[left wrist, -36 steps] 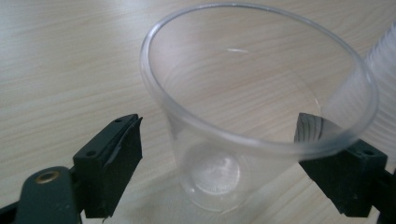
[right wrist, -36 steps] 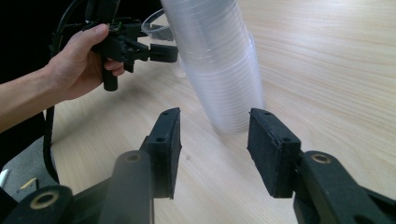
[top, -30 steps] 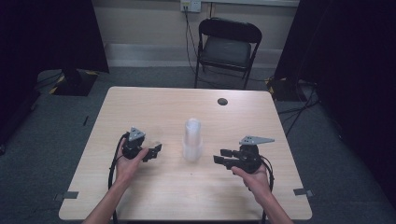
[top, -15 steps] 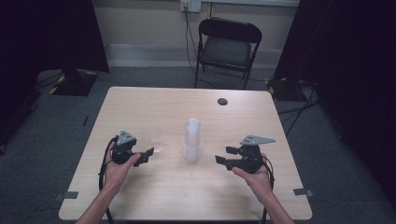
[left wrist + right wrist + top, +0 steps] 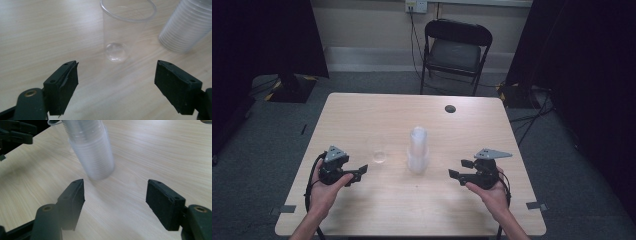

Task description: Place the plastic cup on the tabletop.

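Observation:
A single clear plastic cup (image 5: 379,152) (image 5: 125,30) stands upright on the wooden table (image 5: 362,115), just left of a tall stack of clear cups (image 5: 417,149) (image 5: 186,27) (image 5: 91,152). My left gripper (image 5: 360,173) (image 5: 117,67) sits short of the single cup, at its left and nearer the person. Its jaws have just been closing a little, but they are open with nothing between them. My right gripper (image 5: 457,169) (image 5: 115,183) is to the right of the stack and points at it. Its jaws have just been opening and hold nothing.
A small dark disc (image 5: 450,108) lies near the table's far edge. A black folding chair (image 5: 457,50) stands behind the table. Cables trail from both grippers toward the near edge.
My left gripper has drawn back from the single cup, leftward and toward the person, and the cup stays standing alone. The right gripper has kept its place, jaws spread wider.

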Demonstrator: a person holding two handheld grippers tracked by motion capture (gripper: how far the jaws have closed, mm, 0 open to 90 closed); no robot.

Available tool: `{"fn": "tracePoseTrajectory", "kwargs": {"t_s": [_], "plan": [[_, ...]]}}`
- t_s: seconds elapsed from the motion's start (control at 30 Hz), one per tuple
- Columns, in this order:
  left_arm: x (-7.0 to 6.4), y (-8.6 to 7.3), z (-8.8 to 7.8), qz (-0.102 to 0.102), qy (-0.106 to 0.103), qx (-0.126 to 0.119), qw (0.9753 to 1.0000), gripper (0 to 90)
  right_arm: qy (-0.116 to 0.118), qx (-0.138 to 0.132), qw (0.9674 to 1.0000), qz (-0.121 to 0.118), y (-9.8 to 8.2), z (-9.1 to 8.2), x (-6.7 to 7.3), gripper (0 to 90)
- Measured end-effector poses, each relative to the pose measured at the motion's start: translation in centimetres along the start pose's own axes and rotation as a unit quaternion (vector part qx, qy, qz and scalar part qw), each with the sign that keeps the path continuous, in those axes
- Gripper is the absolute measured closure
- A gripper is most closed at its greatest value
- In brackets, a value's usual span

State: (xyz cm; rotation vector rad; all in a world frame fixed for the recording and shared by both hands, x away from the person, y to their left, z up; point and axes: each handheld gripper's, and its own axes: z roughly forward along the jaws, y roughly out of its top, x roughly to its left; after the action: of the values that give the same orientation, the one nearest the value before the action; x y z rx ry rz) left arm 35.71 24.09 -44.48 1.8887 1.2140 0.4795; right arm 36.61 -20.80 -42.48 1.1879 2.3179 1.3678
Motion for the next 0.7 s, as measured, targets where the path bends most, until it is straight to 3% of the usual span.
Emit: {"fn": "tracePoseTrajectory", "kwargs": {"t_s": [0.13,0.2,0.4,0.47,0.7], "plan": [[-1.2,-0.6,-0.8,0.016,-0.015,0.005,0.9997,19.5,-0.007,0.001,1.0,0.005,-1.0,-0.6,-0.2,31.1],[-1.8,-0.9,-1.1,0.012,-0.017,0.008,0.9998,19.5,-0.009,0.003,0.9999,0.008,-1.5,-0.9,-0.3,31.2],[-3.5,-2.2,-1.4,0.024,-0.041,0.019,0.9987,19.2,-0.019,0.006,0.9997,0.011,-2.4,-1.7,-0.6,31.2],[-3.6,-2.7,-1.3,0.032,-0.043,0.021,0.9983,18.8,-0.027,-0.001,0.9995,0.015,-3.1,-2.0,-1.0,31.2],[-3.2,-4.0,-0.9,0.017,-0.042,0.029,0.9985,18.8,-0.036,-0.014,0.9985,0.038,-3.6,-2.7,-2.0,30.1]]}}
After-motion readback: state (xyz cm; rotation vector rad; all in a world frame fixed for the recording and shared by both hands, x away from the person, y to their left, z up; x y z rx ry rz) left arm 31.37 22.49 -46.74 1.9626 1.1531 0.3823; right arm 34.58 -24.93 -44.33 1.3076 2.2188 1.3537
